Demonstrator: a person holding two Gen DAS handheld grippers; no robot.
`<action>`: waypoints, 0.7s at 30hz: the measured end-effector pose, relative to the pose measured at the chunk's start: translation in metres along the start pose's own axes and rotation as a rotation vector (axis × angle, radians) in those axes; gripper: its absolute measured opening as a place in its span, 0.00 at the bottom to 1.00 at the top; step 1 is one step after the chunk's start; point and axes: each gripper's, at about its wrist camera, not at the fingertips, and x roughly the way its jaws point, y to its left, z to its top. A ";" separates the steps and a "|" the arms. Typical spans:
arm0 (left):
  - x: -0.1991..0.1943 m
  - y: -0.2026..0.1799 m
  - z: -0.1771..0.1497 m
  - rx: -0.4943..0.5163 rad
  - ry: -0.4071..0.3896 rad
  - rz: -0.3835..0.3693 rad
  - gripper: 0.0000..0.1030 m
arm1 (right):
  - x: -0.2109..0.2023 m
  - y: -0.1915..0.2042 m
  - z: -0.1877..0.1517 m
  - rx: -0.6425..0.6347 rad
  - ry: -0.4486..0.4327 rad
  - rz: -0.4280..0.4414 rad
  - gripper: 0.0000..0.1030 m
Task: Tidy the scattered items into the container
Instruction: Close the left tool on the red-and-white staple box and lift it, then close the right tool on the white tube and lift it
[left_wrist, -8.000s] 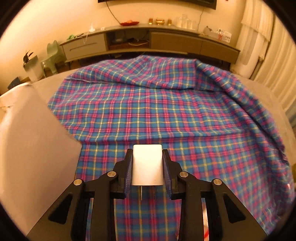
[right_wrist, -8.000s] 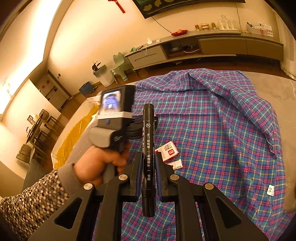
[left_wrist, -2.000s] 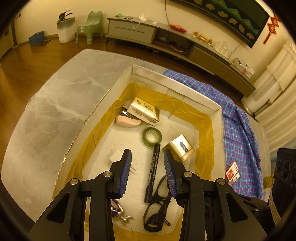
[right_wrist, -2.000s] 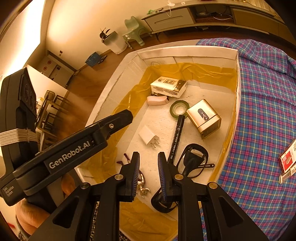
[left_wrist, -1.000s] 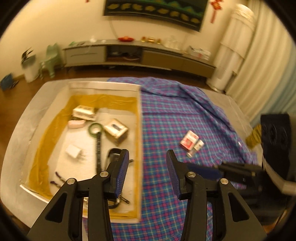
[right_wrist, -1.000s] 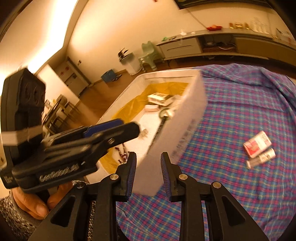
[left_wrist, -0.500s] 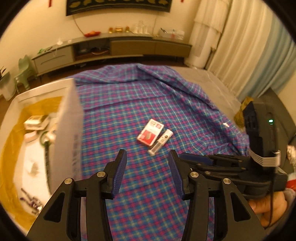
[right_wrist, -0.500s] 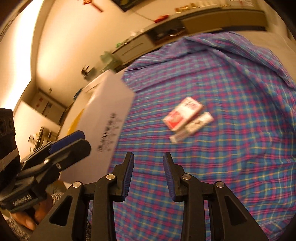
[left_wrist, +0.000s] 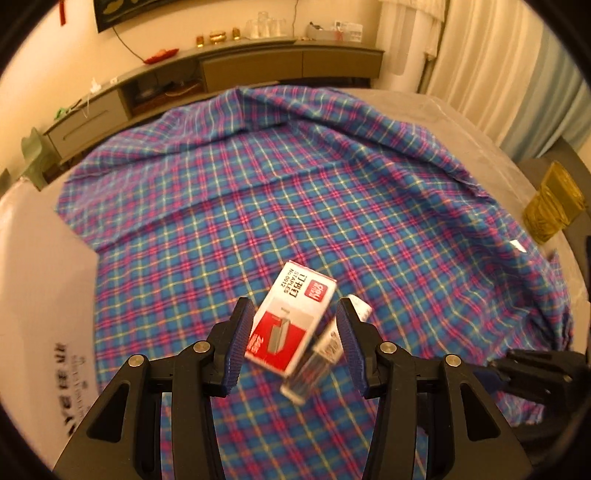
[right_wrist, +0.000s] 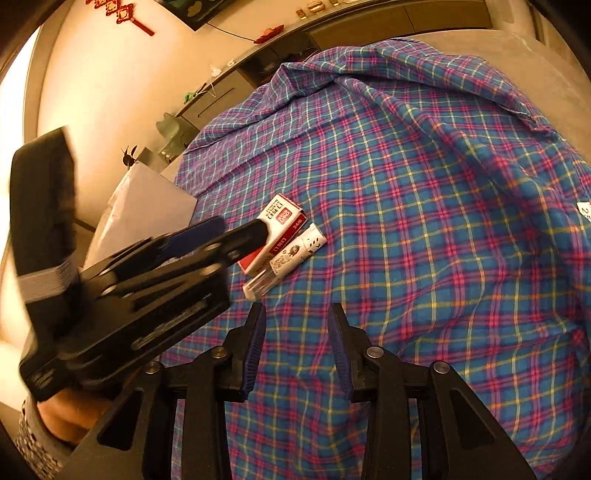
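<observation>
hovering low over the blue and pink plaid cloth (left_wrist: 332, 192), the left gripper (left_wrist: 295, 343) has its jaws spread wide with a red and white cardboard staples box (left_wrist: 291, 317) sitting between the blue pads, not pinched as far as i can see. lying right alongside the box, touching it, is a small clear plastic tube with a white printed label (left_wrist: 317, 354), also inside the gap. both rest on the cloth somewhere around its middle. the white cardboard container (left_wrist: 40, 302) is off at the cloth's left edge, only its outer wall showing. the right gripper (right_wrist: 297, 347) is spread apart too, empty, hanging above bare cloth just short of the tube. from the right wrist camera the box (right_wrist: 275, 229) is partly hidden behind the left gripper's tip.
</observation>
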 end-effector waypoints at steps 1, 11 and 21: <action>0.006 0.002 -0.001 -0.007 0.002 -0.011 0.49 | 0.002 -0.001 0.001 0.003 0.004 -0.003 0.36; 0.023 0.043 -0.006 -0.161 -0.061 0.013 0.46 | 0.020 0.001 0.006 -0.020 0.016 -0.011 0.39; 0.016 0.082 -0.023 -0.349 -0.085 -0.056 0.16 | 0.038 0.028 0.021 -0.085 -0.033 -0.099 0.43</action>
